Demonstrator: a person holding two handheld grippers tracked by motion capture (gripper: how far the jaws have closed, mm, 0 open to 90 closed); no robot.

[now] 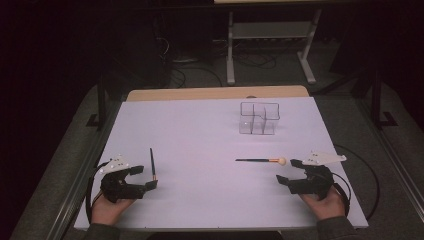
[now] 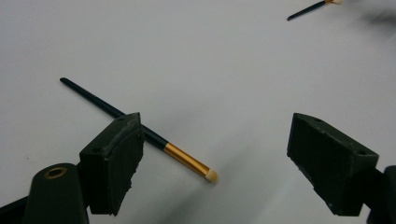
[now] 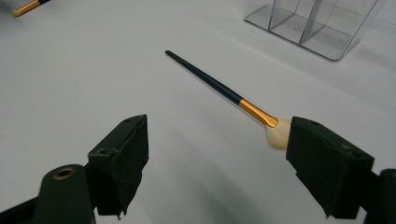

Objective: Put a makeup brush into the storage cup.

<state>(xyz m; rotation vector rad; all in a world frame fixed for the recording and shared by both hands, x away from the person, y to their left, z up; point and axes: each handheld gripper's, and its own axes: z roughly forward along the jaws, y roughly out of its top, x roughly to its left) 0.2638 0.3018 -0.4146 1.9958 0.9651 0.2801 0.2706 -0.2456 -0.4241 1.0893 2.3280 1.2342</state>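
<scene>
White tabletop (image 1: 200,130) carries two slim makeup brushes and a clear organizer. Near the surface's left edge, toward its front corner, lies a small brush (image 1: 152,164) with a thin black handle, a gold metal band and a tiny pale rounded tip; its tip points toward the front edge. The left gripper (image 1: 146,177), held in a hand (image 1: 107,207) at the front left corner, has its jaws spread wide and empty, with the brush's tip end just beside them. Toward the right edge lies a larger brush (image 1: 260,160), black-handled, gold-banded, with a fluffy cream head pointing right. The right gripper (image 1: 289,171), at the front right corner, also has jaws spread wide and grips nothing, the cream head just beside one jaw. A transparent divided box (image 1: 258,119) stands toward the back edge, right of centre.
</scene>
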